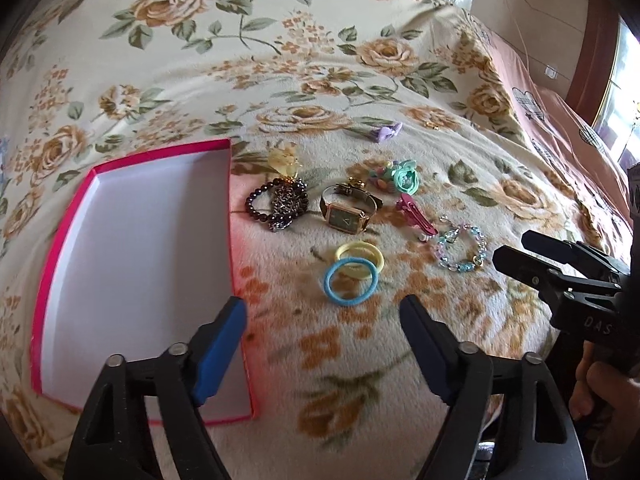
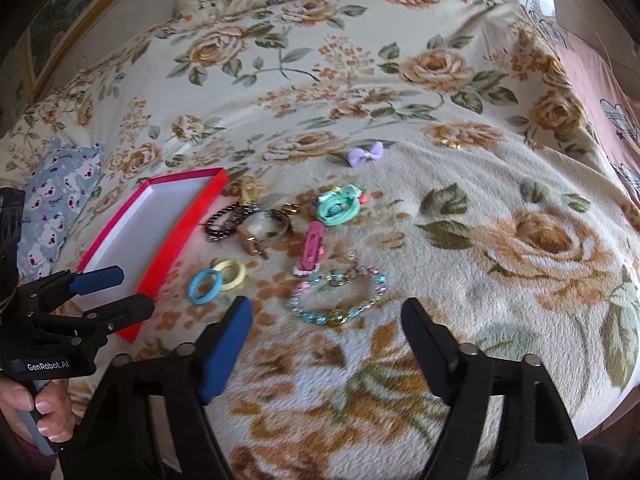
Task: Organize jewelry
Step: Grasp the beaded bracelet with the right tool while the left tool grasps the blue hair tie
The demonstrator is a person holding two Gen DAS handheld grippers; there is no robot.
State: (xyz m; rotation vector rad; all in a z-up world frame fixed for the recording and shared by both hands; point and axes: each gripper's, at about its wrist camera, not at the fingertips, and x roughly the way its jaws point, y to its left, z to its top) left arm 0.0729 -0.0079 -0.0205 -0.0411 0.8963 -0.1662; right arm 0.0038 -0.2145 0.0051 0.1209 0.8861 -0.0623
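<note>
A red box (image 1: 132, 264) with a white inside lies open and empty on the floral blanket; it also shows in the right wrist view (image 2: 144, 232). Right of it lie dark bead bracelets (image 1: 278, 204), a gold watch (image 1: 348, 210), blue (image 1: 351, 286) and yellow (image 1: 360, 258) hair ties, a pink clip (image 1: 414, 214), a pastel bead bracelet (image 1: 460, 248), a teal flower tie (image 1: 404, 178) and a purple bow (image 1: 386, 132). My left gripper (image 1: 322, 312) is open just before the blue tie. My right gripper (image 2: 326, 314) is open over the pastel bracelet (image 2: 340, 292).
The bed's floral blanket (image 2: 480, 240) runs out to a pink sheet (image 2: 592, 64) at the right. A blue bear-print pillow (image 2: 56, 204) lies left of the box. A small gold piece (image 2: 452, 143) lies far back on the blanket.
</note>
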